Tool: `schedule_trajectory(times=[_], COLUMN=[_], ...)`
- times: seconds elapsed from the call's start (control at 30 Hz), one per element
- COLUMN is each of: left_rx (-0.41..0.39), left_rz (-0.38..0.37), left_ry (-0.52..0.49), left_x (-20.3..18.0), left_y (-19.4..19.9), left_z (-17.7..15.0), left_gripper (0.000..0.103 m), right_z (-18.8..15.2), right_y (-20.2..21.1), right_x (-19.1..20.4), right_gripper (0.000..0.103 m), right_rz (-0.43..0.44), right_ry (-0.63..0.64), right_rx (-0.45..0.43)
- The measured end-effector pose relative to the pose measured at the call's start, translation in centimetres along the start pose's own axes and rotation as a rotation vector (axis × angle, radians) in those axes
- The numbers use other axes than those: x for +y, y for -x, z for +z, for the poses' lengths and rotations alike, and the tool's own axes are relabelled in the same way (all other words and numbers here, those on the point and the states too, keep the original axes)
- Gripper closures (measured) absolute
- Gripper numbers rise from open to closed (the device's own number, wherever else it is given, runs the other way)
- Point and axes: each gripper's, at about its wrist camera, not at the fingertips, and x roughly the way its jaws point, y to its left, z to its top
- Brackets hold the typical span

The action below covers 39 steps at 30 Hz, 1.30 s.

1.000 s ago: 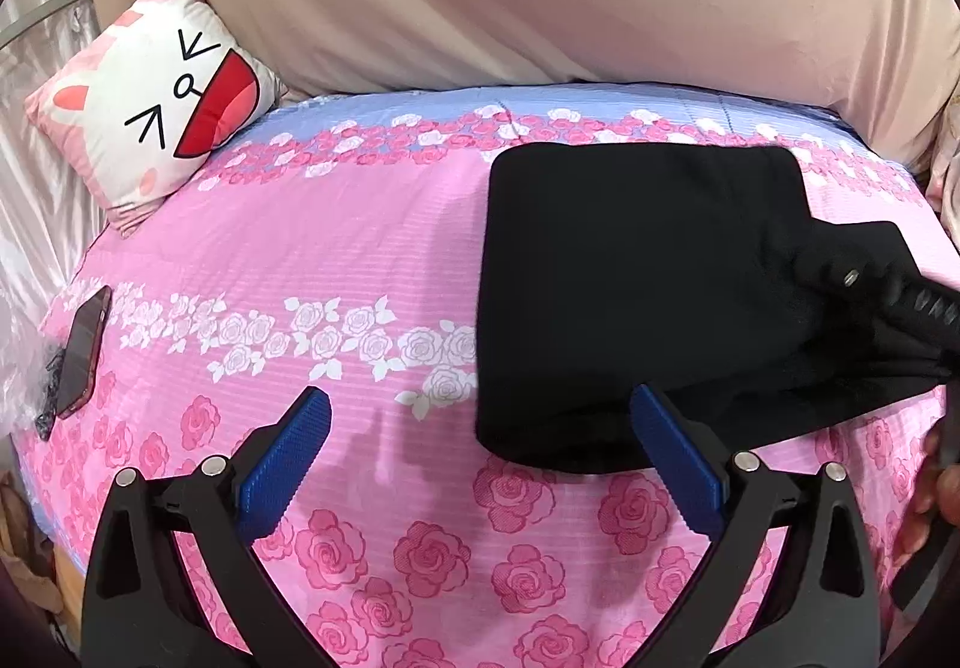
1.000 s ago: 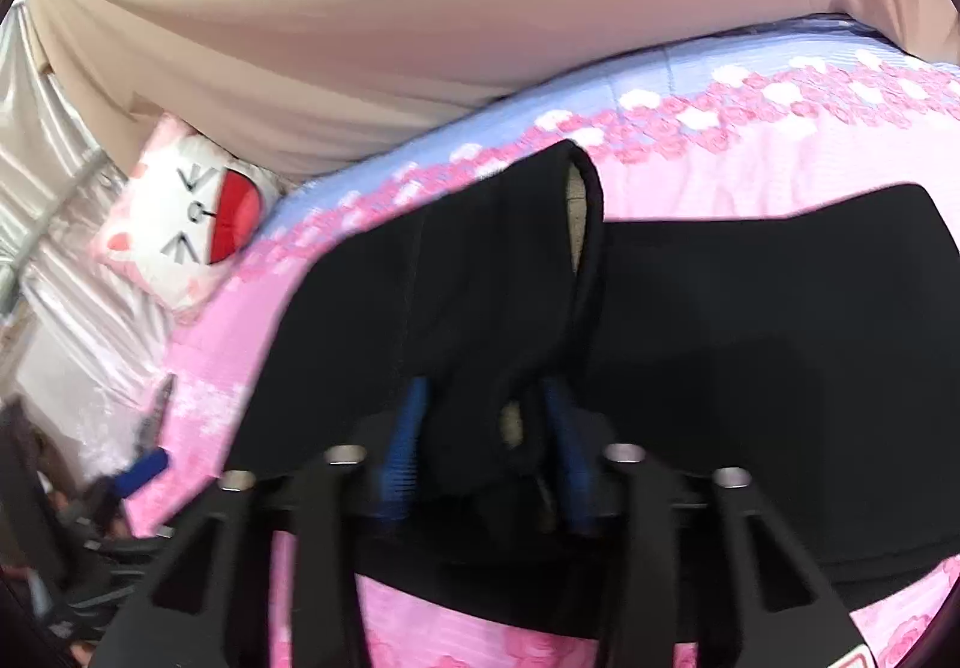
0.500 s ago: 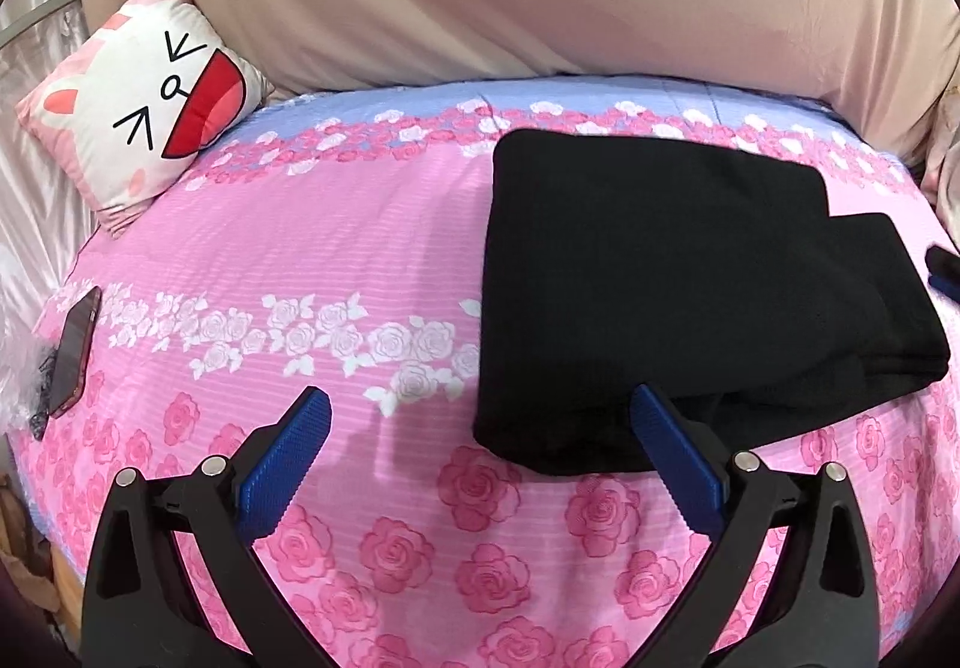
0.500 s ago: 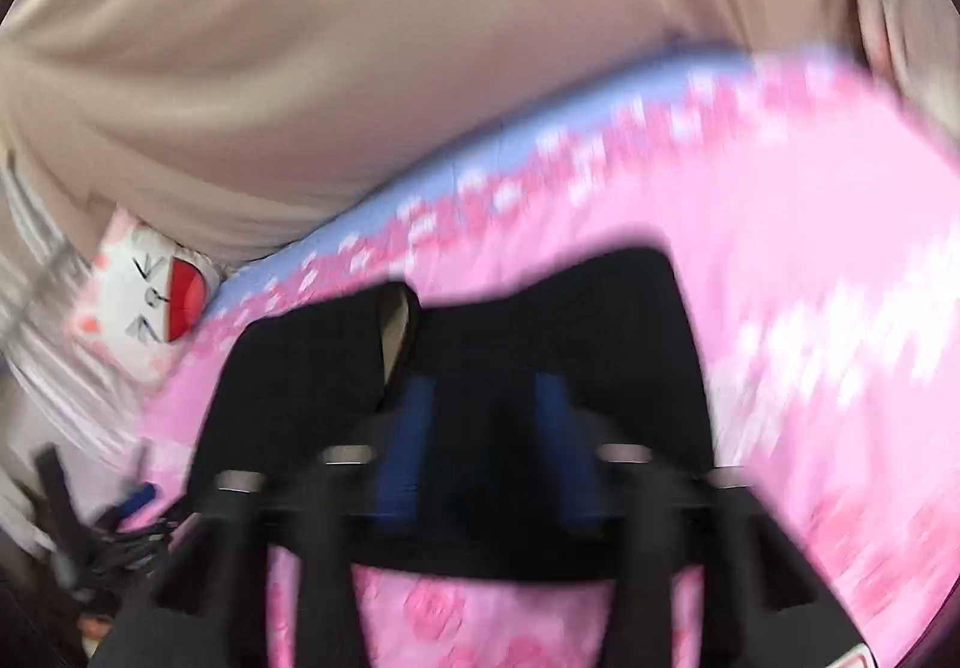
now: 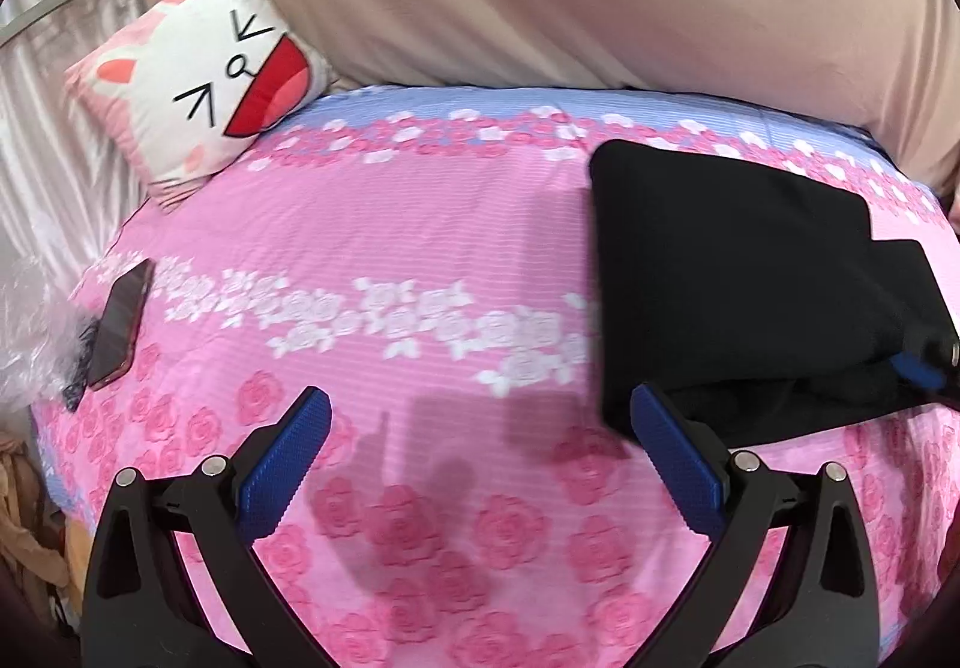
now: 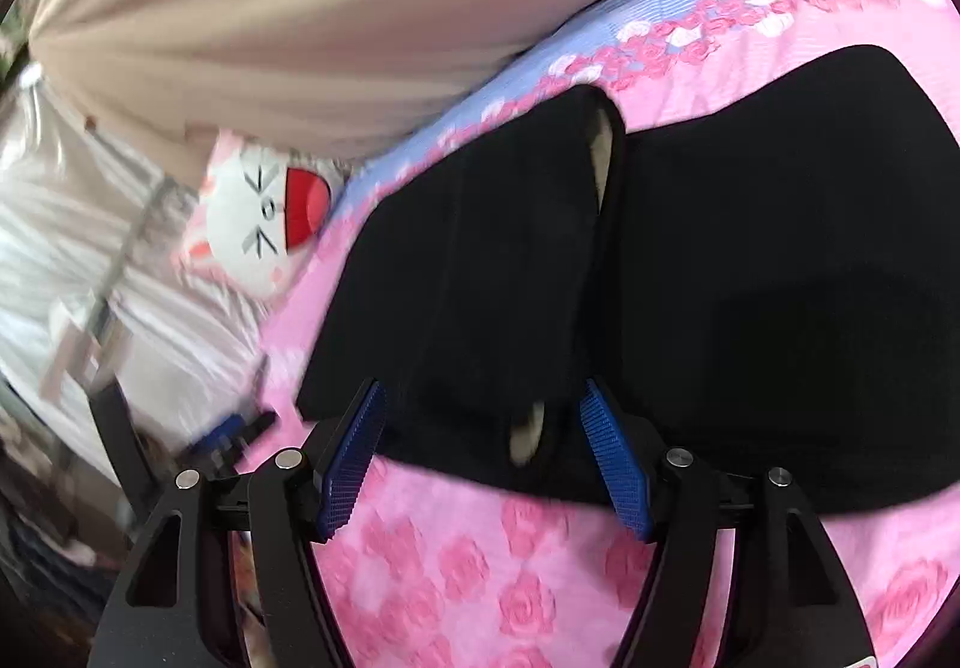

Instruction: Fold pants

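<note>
Right wrist view: right tool [image 6: 483,443] opening, pads off folded black pants [image 6: 690,272] lying between them.

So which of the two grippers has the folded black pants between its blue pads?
The right gripper, jaws opening around the folded black pants; the left gripper frames only pink bedsheet.

pants [image 5: 732,272] on bedsheet [image 5: 420,224], pillow [image 5: 204,86] left

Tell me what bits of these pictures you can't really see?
- Pants: right end cut off by the left wrist view's edge.
- Pants' near edge: blurred in the right wrist view; the opening right gripper doesn't grip it.
- Phone: screen dark, unreadable.
- Things beside the bed, right wrist view: motion-blurred.
</note>
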Motion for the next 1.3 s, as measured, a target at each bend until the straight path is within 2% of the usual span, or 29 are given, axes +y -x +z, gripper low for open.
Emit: schedule_trajectory(times=[0.03,0.1,0.2,0.27,0.33,0.37,0.4,0.5,0.53,0.57,0.6,0.67,0.7,0.77,0.9,0.93,0.97,1.0,1.03,1.07,1.1,1.2,1.3], left_rx=[0.007,0.02,0.041,0.035,0.012,0.008,0.009,0.04,0.051,0.049,0.04,0.028,0.024,0.023,0.015,0.008,0.004,0.002,0.004,0.007,0.011,0.023,0.005], left_rz=[0.0,-0.013,-0.03,-0.031,-0.02,-0.02,-0.023,-0.041,-0.039,-0.036,-0.035,-0.039,-0.043,-0.055,-0.069,-0.069,-0.067,-0.064,-0.063,-0.063,-0.064,-0.067,-0.078], left_ry=[0.011,0.029,0.033,0.015,0.003,0.002,0.005,0.022,0.016,0.007,-0.004,-0.02,-0.022,-0.021,-0.033,-0.042,-0.048,-0.053,-0.055,-0.055,-0.054,-0.049,-0.048], left_x=[0.4,0.7,0.2,0.0,0.2,0.3,0.4,0.2,-0.1,-0.4,-0.5,-0.9,-1.0,-1.4,-2.2,-2.3,-2.3,-2.3,-2.3,-2.3,-2.4,-2.6,-2.8], left_y=[-0.2,-0.6,-1.0,-0.6,0.0,0.0,-0.1,-1.0,-1.2,-1.1,-1.0,-0.6,-0.6,-0.5,0.3,0.6,0.8,0.9,1.0,0.9,0.8,0.6,1.4], left_z=[-0.1,-0.2,-0.2,-0.4,-0.5,-0.6,-0.6,-0.7,-0.7,-0.7,-0.7,-0.6,-0.6,-0.4,-0.3,-0.4,-0.4,-0.5,-0.5,-0.6,-0.6,-0.2,0.3], left_gripper=[0.005,0.005,0.005,0.005,0.005,0.005,0.005,0.005,0.005,0.005,0.005,0.005,0.005,0.005,0.005,0.005,0.005,0.005,0.005,0.005,0.005,0.005,0.005], right_z=[-0.5,-1.0,-0.6,0.2,0.8,1.0,1.2,0.6,0.0,-0.4,-0.6,-0.2,0.0,1.8,4.3,4.6,4.7,4.7,4.1,3.9,3.8,3.7,4.6], right_y=[-0.5,-1.5,-2.6,-0.5,3.2,4.3,4.8,2.1,1.8,2.5,3.5,5.5,6.0,6.1,3.0,1.9,0.5,0.1,-0.6,-1.0,-1.3,-1.1,2.8], right_x=[0.4,1.2,3.1,4.6,5.6,5.5,5.0,0.6,-0.6,-0.7,-0.5,0.5,0.8,0.5,-1.3,-1.6,-2.2,-2.4,-1.8,-0.9,-0.4,1.7,4.2], right_gripper=[0.043,0.056,0.094,0.093,0.093,0.093,0.091,0.077,0.075,0.066,0.041,0.01,0.009,0.009,0.011,0.014,0.025,0.029,0.035,0.068,0.08,0.086,0.088], right_rz=[-0.03,-0.073,-0.179,-0.219,-0.275,-0.303,-0.331,-0.419,-0.404,-0.374,-0.347,-0.286,-0.252,-0.175,-0.184,-0.174,-0.154,-0.153,-0.182,-0.201,-0.172,-0.171,-0.175], right_ry=[0.031,0.074,0.177,0.233,0.277,0.285,0.288,0.256,0.231,0.216,0.203,0.18,0.175,0.135,0.068,0.048,0.025,0.022,0.057,0.095,0.093,0.149,0.214], right_rx=[0.03,0.047,0.034,-0.026,-0.116,-0.131,-0.126,0.031,0.055,0.033,0.012,-0.085,-0.121,-0.132,-0.067,-0.049,-0.021,-0.013,-0.026,-0.023,-0.005,-0.025,-0.114])
